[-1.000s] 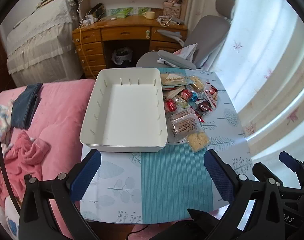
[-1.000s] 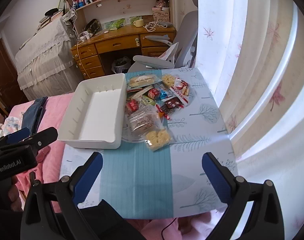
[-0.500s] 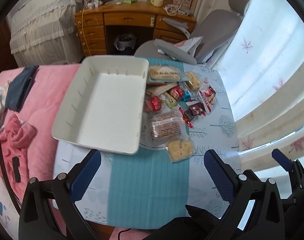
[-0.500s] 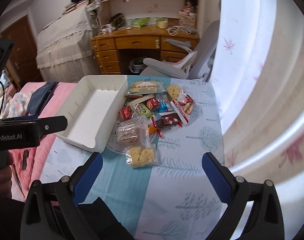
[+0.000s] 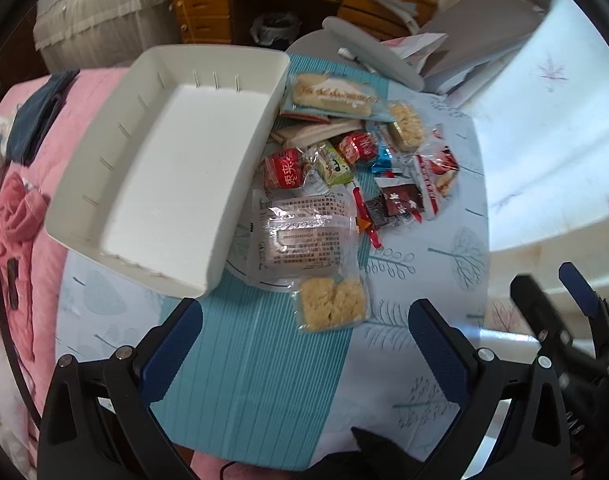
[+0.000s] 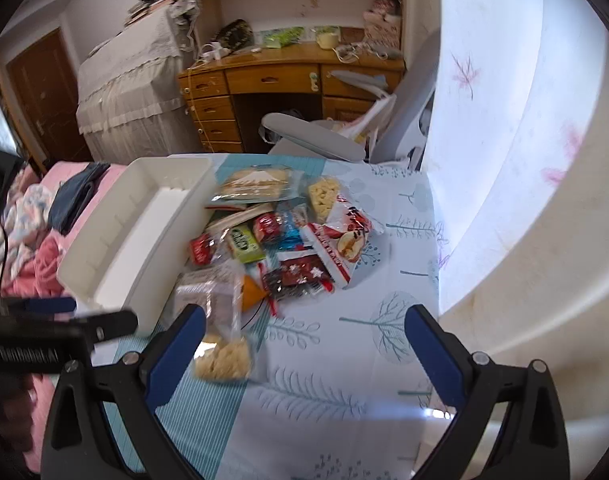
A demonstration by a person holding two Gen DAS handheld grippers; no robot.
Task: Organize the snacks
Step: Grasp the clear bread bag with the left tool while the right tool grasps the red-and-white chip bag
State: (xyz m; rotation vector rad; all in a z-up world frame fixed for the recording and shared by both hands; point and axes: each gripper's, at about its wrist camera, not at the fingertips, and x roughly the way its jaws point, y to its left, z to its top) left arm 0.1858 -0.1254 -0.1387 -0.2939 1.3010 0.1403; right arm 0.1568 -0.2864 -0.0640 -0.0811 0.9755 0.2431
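desk (image 6: 292, 76): wooden | chair (image 6: 404, 120): grey | curtain (image 6: 504, 120): bright, daylit

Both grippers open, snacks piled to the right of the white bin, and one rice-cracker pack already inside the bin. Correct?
Not quite: the white bin holds nothing, as the left wrist view shows. The rice-cracker pack lies on the table beside it. Left gripper and right gripper are open.

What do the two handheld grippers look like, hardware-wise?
Both match: the left gripper and right gripper have black angular frames with triangular cutouts, silver screws and flat blue pads on two fingers. The left's body, seen from the right wrist, carries white "GenRobot.AI"-style lettering, blurred.
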